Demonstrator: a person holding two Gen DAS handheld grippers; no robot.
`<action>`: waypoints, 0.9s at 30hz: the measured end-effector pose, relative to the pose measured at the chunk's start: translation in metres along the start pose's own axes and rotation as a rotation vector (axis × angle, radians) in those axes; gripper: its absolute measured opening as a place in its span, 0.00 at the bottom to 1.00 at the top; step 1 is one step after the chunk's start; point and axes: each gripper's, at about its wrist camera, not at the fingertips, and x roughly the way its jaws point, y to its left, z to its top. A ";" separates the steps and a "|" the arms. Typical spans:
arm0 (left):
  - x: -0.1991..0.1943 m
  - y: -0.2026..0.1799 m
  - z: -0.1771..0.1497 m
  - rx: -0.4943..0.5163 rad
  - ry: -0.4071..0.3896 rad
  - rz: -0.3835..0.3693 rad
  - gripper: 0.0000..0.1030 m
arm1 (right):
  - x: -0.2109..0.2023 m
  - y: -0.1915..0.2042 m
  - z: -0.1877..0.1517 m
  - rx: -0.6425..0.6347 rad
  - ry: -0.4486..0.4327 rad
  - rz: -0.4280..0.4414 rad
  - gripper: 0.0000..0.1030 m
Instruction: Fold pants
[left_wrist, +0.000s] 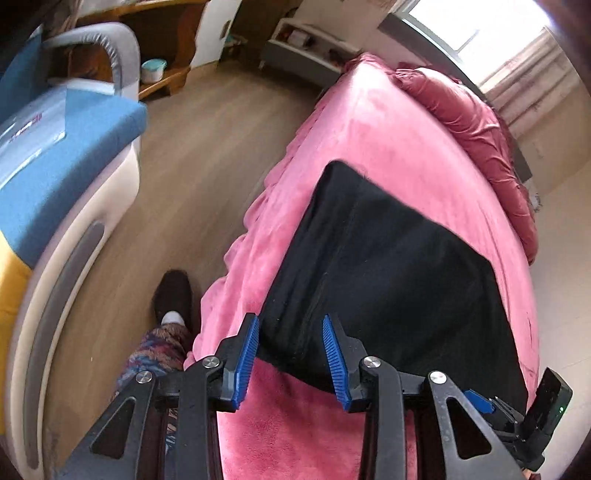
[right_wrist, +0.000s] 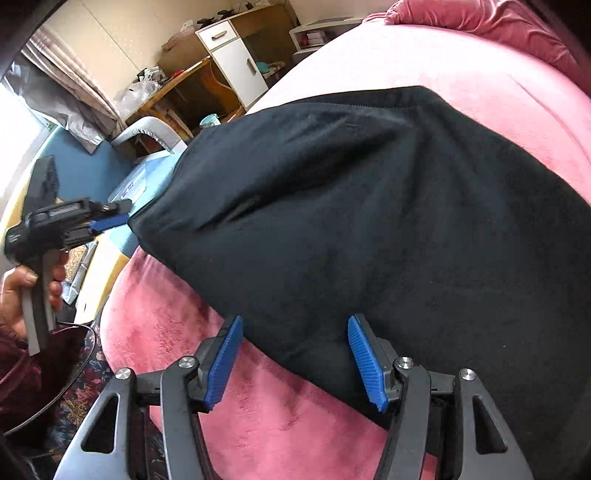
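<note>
Black pants (left_wrist: 388, 266) lie folded into a flat block on the pink blanket of the bed (left_wrist: 369, 129). They also fill the right wrist view (right_wrist: 369, 221). My left gripper (left_wrist: 290, 363) is open, its blue pads either side of the pants' near corner, just above the cloth. My right gripper (right_wrist: 295, 363) is open over the near edge of the pants. In the right wrist view the left gripper (right_wrist: 110, 221) shows at the pants' left corner, held by a hand. The right gripper's body (left_wrist: 532, 410) shows at the left wrist view's lower right.
A bunched dark-pink duvet (left_wrist: 480, 136) lies along the far side of the bed. A blue and white sofa (left_wrist: 55, 158) stands left across the wooden floor (left_wrist: 207, 147). The person's leg and slipper (left_wrist: 173, 299) are beside the bed. A white cabinet (right_wrist: 236, 59) stands at the back.
</note>
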 end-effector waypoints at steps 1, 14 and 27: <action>0.000 0.001 -0.001 -0.003 -0.003 -0.006 0.33 | 0.000 -0.003 0.000 0.008 0.003 0.000 0.59; 0.000 0.009 -0.014 0.075 0.005 0.119 0.07 | -0.003 -0.015 -0.022 -0.018 -0.006 0.006 0.59; -0.044 -0.089 -0.028 0.379 -0.205 0.143 0.35 | -0.068 -0.063 -0.028 0.227 -0.173 0.076 0.61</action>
